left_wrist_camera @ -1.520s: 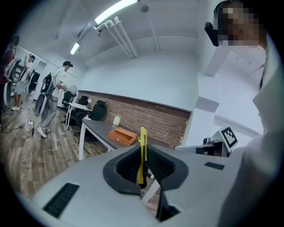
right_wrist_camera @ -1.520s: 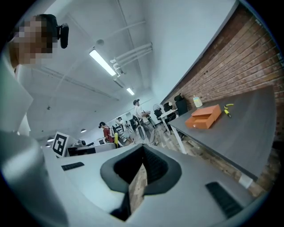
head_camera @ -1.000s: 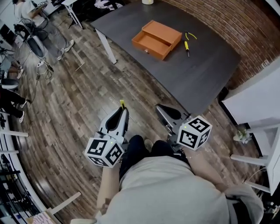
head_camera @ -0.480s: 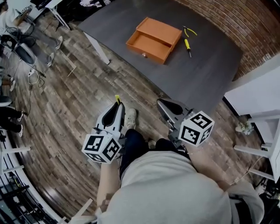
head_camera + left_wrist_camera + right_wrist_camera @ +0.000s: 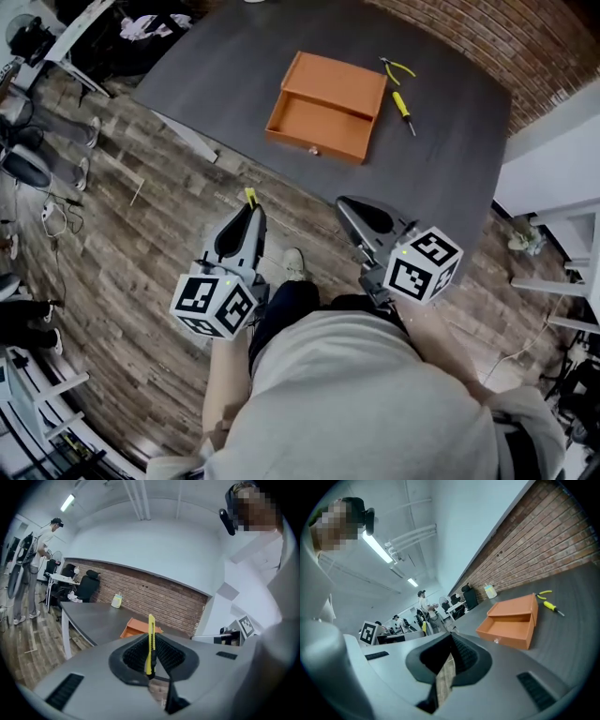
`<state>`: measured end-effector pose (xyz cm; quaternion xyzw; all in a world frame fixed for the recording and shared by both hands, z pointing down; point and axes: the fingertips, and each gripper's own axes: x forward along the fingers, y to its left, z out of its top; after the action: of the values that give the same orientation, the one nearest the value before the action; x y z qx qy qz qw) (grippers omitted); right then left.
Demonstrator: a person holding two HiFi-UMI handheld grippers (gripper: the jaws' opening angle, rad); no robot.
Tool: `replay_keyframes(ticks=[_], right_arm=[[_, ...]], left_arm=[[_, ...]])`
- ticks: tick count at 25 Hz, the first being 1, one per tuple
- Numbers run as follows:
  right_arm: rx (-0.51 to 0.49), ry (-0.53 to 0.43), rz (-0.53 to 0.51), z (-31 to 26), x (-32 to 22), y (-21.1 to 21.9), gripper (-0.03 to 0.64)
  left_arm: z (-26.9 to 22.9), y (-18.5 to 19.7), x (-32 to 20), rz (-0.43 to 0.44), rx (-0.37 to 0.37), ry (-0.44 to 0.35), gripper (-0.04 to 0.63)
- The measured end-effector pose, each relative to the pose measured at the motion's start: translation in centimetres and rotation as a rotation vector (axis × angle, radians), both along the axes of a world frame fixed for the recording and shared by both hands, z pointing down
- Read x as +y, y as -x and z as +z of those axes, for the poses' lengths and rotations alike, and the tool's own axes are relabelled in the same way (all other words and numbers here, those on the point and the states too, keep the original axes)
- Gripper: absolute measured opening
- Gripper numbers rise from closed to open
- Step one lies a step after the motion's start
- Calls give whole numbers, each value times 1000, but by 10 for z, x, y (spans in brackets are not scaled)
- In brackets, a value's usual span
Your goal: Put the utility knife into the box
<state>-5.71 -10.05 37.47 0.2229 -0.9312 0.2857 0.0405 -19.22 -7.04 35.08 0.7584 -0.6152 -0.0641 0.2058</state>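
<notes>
Brick wall point(image 5: 525, 47), wood floor point(image 5: 141, 244), grey table point(image 5: 441, 178)

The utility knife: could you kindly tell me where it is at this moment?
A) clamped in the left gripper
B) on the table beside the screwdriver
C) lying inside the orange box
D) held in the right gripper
A: the left gripper view shows the yellow utility knife standing upright, pinched between the jaws of the left gripper, well short of the orange box.

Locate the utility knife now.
The utility knife is clamped in the left gripper, at the head view's left, short of the table holding the orange box.
</notes>
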Motion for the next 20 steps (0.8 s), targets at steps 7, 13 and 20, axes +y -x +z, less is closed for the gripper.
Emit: replay_keyframes(ticks=[7,13,20], right_arm=[[-14,-19,113,-2,-46,38,6],[4,-13,217,-2,-66,41,6],[37,31,310,11,-74,22,6]], left_arm=[[5,39,-56,121,-14,4,55],[8,54,-91,208,-9,7,55],[28,35,-111,305,30,52,55]])
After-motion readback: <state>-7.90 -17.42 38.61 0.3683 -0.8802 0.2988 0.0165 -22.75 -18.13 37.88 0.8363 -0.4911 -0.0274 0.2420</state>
